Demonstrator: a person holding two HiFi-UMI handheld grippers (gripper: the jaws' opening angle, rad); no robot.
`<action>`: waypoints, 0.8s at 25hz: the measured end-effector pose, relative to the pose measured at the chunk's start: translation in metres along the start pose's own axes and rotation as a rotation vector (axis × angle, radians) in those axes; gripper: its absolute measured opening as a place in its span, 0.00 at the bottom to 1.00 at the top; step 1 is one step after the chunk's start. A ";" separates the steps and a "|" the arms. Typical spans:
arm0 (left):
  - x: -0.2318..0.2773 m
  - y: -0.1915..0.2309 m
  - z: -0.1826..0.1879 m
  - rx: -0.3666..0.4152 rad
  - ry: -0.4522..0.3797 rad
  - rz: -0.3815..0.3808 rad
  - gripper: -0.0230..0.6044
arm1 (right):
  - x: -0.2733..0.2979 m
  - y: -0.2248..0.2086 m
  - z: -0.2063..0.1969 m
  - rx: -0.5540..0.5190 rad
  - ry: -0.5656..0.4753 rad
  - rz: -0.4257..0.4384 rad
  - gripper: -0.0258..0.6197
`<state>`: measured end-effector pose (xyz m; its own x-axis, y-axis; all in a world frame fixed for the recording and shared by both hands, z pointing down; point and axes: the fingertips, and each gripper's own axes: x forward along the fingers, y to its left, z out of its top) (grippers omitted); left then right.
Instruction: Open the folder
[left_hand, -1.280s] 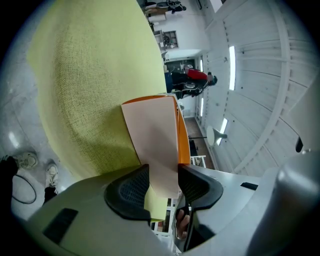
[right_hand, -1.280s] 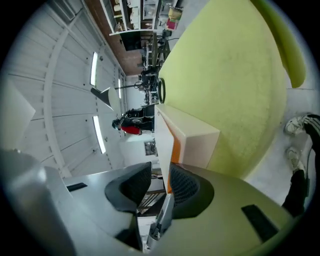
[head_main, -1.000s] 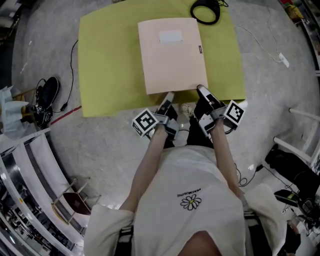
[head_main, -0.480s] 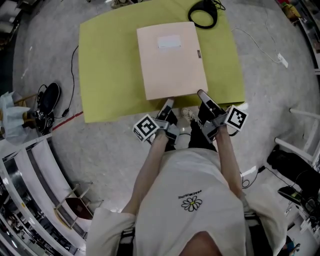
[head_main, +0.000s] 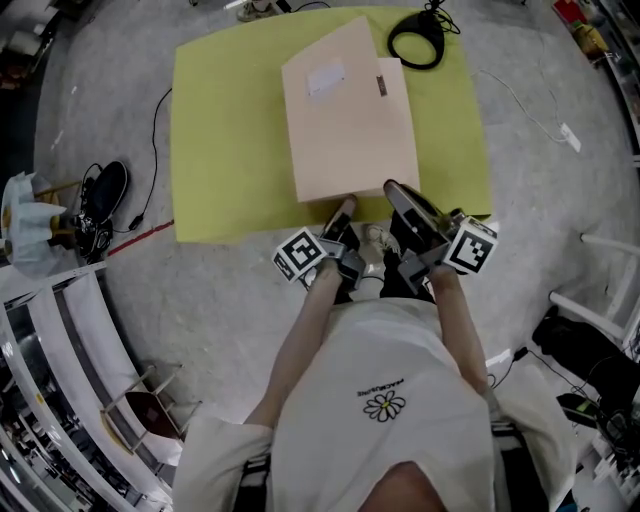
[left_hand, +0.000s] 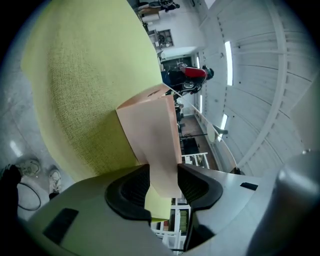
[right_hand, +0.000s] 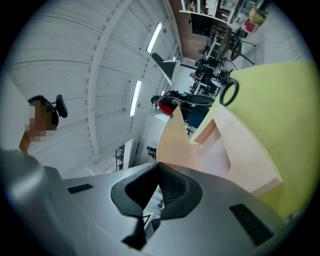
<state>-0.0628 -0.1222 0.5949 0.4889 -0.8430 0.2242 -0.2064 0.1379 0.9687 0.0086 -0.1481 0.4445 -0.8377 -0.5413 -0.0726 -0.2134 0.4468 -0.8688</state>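
Observation:
A beige folder lies on a yellow-green mat on the floor. Its cover is partly raised along the right side, and the inside shows beneath it. My right gripper is at the folder's near right corner, shut on the thin edge of the cover, which it holds up off the folder. My left gripper is at the near edge, and its jaws stand wide around the folder's thick body, with the pads against both sides.
A black coiled cable ring lies at the mat's far right corner. Dark shoes sit on the grey floor to the left. A white cable runs to the right of the mat. Metal shelving stands at the lower left.
My right gripper has risen and rolled with the cover's edge in it, so the cover now tilts up from the folder. The left gripper has stayed in place.

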 end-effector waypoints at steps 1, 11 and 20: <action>0.000 0.000 -0.001 -0.005 0.000 0.002 0.33 | 0.001 0.002 0.000 -0.021 0.014 0.000 0.06; -0.020 -0.025 0.007 0.531 0.021 0.119 0.29 | 0.012 0.025 0.007 -0.156 0.111 0.009 0.06; -0.140 -0.058 0.118 0.662 -0.547 0.291 0.06 | 0.072 0.067 -0.017 -0.456 0.309 0.068 0.06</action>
<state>-0.2194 -0.0737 0.4952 -0.0951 -0.9741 0.2053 -0.7864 0.2000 0.5844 -0.0740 -0.1450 0.3895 -0.9512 -0.2964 0.0854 -0.2916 0.7737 -0.5625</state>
